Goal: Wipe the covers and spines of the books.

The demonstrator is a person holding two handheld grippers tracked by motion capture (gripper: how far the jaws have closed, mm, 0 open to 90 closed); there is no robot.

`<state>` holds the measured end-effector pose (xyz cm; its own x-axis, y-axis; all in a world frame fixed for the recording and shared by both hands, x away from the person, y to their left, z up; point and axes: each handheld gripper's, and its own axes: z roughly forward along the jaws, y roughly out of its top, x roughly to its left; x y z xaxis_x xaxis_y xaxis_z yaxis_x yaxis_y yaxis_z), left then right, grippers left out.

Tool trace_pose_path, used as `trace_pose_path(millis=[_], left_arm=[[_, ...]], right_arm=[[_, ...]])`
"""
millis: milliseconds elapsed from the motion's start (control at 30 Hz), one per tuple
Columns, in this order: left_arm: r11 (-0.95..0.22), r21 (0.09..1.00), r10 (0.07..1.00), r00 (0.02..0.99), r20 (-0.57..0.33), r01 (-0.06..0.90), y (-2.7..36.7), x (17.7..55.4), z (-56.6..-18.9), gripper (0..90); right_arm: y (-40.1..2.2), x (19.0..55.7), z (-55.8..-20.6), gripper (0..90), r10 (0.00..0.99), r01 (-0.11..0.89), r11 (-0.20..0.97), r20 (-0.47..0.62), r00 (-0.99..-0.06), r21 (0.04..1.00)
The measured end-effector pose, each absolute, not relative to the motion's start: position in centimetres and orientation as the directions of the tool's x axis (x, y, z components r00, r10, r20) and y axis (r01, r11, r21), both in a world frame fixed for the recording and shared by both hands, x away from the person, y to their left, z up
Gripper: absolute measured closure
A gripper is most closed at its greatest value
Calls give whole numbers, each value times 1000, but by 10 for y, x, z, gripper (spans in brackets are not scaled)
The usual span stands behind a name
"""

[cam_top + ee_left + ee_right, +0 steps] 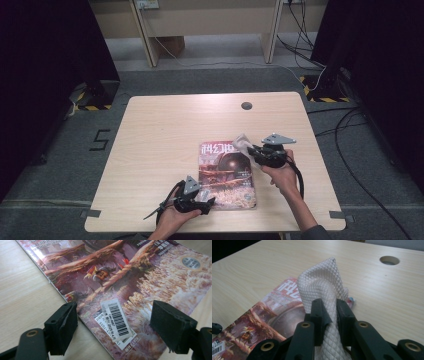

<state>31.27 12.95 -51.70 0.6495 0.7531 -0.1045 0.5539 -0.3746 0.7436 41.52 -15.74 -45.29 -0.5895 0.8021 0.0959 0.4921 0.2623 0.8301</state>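
A magazine [227,175] with a dark, reddish illustrated cover is lying flat on the pale wooden table [160,150], toward the near right part of the tabletop, its title end pointing to the far side. The left gripper [200,202] is sitting at the near left corner of the magazine, held low in the person's left hand [170,220] at the near edge of the table. In the left gripper view its jaws are standing wide apart, one over bare wood just left of the magazine's edge and the other over the cover, with the white barcode sticker [116,320] lying between them; the pads are gripping nothing. The right gripper [251,148] is hovering over the far right corner of the magazine, carried by the person's right hand [282,175], which is reaching in from the near right. Its jaws are closing narrowly on a white cloth [324,290] with a quilted diamond texture, and the cloth is standing up in a bunched peak beyond the pads. In the high view that cloth [242,141] is showing as a pale wad just left of the gripper, above the magazine's far right corner. A round hole [246,105] is sitting in the tabletop near the far edge, well apart from both grippers.
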Motion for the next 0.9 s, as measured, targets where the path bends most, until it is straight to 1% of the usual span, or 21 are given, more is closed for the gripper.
trace_pose_path(millis=[100, 167, 267, 467, 567, 667, 733, 900], left_arm=[[-379, 747, 756, 648, -91, 546, 124, 304, -517, 217], [-403, 747, 749, 660, -62, 528, 119, 299, -515, 225], [-417, 745, 747, 663, -45, 521, 114, 291, -514, 237], [-426, 737, 740, 671, -50, 524, 110, 279, -513, 237], [-425, 733, 739, 671, -58, 531, 111, 276, -513, 238], [-416, 739, 737, 673, -68, 530, 112, 276, -514, 238], [-421, 739, 733, 677, -64, 526, 112, 277, -514, 232], [-423, 747, 723, 688, -62, 513, 114, 278, -515, 224]], right_arm=[[-149, 414, -457, 778, 791, 495, 285, 90, -605, 821], [-145, 412, -460, 776, 787, 494, 305, 77, -613, 815], [-141, 410, -467, 773, 776, 495, 334, 65, -628, 802], [-128, 405, -478, 756, 753, 501, 382, 53, -656, 777], [-120, 401, -484, 741, 733, 494, 425, 32, -679, 758], [-112, 398, -492, 726, 715, 481, 492, -22, -699, 725], [-108, 398, -497, 723, 703, 458, 541, -81, -707, 705], [-108, 399, -498, 704, 699, 447, 556, -104, -707, 701]])
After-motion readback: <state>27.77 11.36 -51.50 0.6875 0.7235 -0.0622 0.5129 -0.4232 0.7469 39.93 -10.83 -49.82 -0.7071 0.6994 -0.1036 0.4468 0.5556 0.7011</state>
